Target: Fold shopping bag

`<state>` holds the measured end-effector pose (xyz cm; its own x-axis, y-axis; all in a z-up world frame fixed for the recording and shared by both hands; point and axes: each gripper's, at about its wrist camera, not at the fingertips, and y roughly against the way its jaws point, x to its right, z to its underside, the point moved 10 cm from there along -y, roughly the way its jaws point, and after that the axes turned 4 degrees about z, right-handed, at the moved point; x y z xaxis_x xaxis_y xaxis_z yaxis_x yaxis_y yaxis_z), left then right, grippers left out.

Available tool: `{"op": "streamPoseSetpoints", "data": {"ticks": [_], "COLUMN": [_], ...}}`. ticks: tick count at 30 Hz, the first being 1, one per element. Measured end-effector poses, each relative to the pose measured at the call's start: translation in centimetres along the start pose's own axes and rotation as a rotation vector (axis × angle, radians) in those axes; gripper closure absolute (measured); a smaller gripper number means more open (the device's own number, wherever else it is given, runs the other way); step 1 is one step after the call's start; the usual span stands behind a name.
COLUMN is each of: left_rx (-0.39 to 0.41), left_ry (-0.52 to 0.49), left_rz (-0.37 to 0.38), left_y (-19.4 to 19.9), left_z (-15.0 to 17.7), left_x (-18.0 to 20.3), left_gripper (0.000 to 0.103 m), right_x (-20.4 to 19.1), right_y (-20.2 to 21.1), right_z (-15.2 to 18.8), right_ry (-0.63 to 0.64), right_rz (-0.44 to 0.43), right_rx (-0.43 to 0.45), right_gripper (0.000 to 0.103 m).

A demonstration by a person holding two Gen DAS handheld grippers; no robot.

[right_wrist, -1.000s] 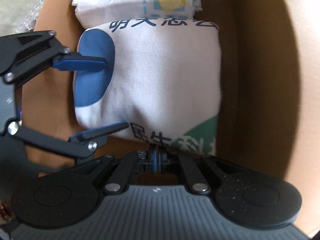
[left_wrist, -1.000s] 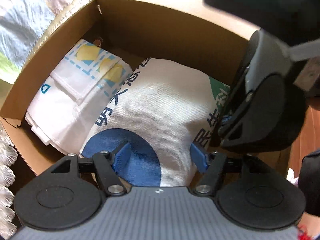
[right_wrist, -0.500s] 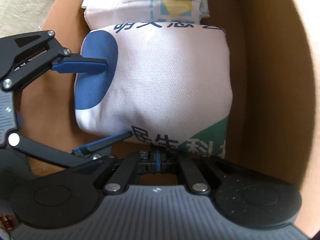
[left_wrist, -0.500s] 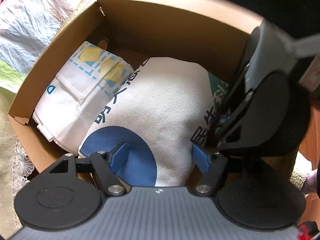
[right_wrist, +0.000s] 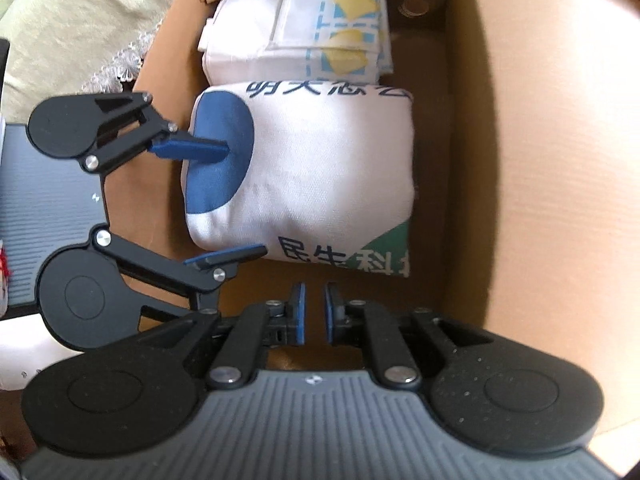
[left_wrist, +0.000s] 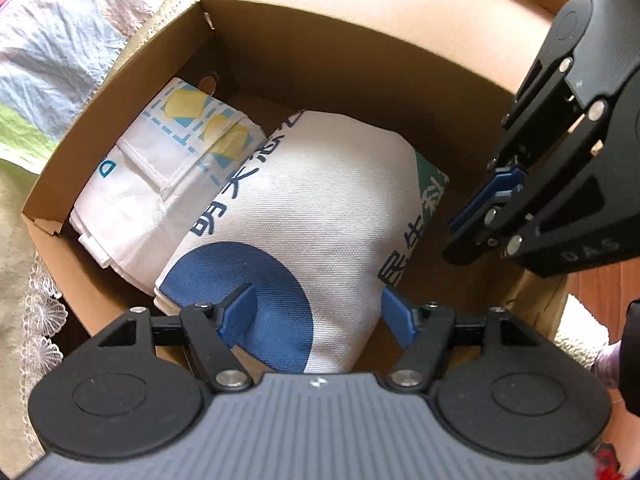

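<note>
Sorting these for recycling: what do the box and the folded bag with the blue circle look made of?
The box looks like plain brown cardboard, matte, with raw cut edges. The folded bag seems to be woven canvas-like cloth, matte, with a visible weave and printed colours; the exact fibre cannot be told.

Left wrist camera: steep downward look, close, into cardboard box (left_wrist: 120,80) from one wall. Right wrist camera: steep downward, close, from adjacent wall, turned quarter way. Shared: box interior, both folded bags (left_wrist: 320,208) (right_wrist: 320,168), opposite hand-held gripper.
</note>
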<state>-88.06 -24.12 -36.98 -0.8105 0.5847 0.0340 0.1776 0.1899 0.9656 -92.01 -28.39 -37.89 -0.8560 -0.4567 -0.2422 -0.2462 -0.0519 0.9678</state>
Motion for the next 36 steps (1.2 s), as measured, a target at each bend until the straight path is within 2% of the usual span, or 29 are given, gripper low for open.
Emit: {"op": "streamPoseSetpoints", "data": {"ticks": [3, 9, 12, 15, 18, 21, 22, 26, 28, 30, 31, 32, 36], "left_rx": [-0.002, -0.010, -0.013, -0.034, -0.038, -0.032, -0.045, -0.075, -0.118, -0.111, -0.097, -0.096, -0.171], "left_ry": [0.005, -0.009, -0.018, 0.007, 0.091, 0.265, 0.281, 0.237, 0.238, 0.249, 0.259, 0.260, 0.233], "left_rz": [-0.010, -0.043, -0.051, -0.029, 0.046, 0.195, 0.214, 0.214, 0.228, 0.258, 0.310, 0.329, 0.296], "left_y": [0.0, -0.1, 0.5, 1.5, 2.9, 3.1, 2.7, 1.6, 1.5, 2.0, 2.7, 3.0, 1.2], "left_z": [0.0, -0.2, 0.1, 0.9, 1.9, 3.0, 3.2, 2.7, 2.6, 2.2, 1.5, 1.1, 0.9], "left_x": [-0.6, -1.9, -1.9, -1.8, -1.4, -0.7, -0.4, 0.5, 0.5, 0.5, 0.7, 0.9, 1.4], "left_gripper": [0.033, 0.032, 0.034, 0.037, 0.039, 0.039, 0.040, 0.040, 0.040, 0.041, 0.041, 0.040, 0.041], "right_x": [0.0, -1.3, -1.6, -1.3, -1.0, -0.8, -0.7, -1.0, -1.1, -1.2, -1.1, -1.0, -0.8], "right_y": [0.7, -3.2, -4.2, -5.2, -5.6, -5.8, -5.9, -6.1, -6.2, -6.2, -6.3, -6.3, -6.1], "right_z": [-0.6, 0.0, -0.5, -0.8, -0.8, -0.9, -1.0, -1.1, -1.1, -1.1, -1.1, -1.1, -1.2], "right_ry": [0.001, 0.028, -0.009, -0.107, -0.126, -0.125, -0.124, -0.092, -0.080, -0.075, -0.076, -0.078, -0.075], "right_rz": [0.002, -0.014, -0.045, -0.087, -0.103, -0.118, -0.124, -0.127, -0.127, -0.126, -0.126, -0.126, -0.129], "right_rx": [0.050, -0.023, -0.033, -0.057, -0.068, -0.083, -0.088, -0.097, -0.095, -0.092, -0.093, -0.093, -0.094], "right_gripper": [0.092, 0.092, 0.092, 0.092, 0.092, 0.092, 0.092, 0.091, 0.091, 0.091, 0.091, 0.091, 0.091]}}
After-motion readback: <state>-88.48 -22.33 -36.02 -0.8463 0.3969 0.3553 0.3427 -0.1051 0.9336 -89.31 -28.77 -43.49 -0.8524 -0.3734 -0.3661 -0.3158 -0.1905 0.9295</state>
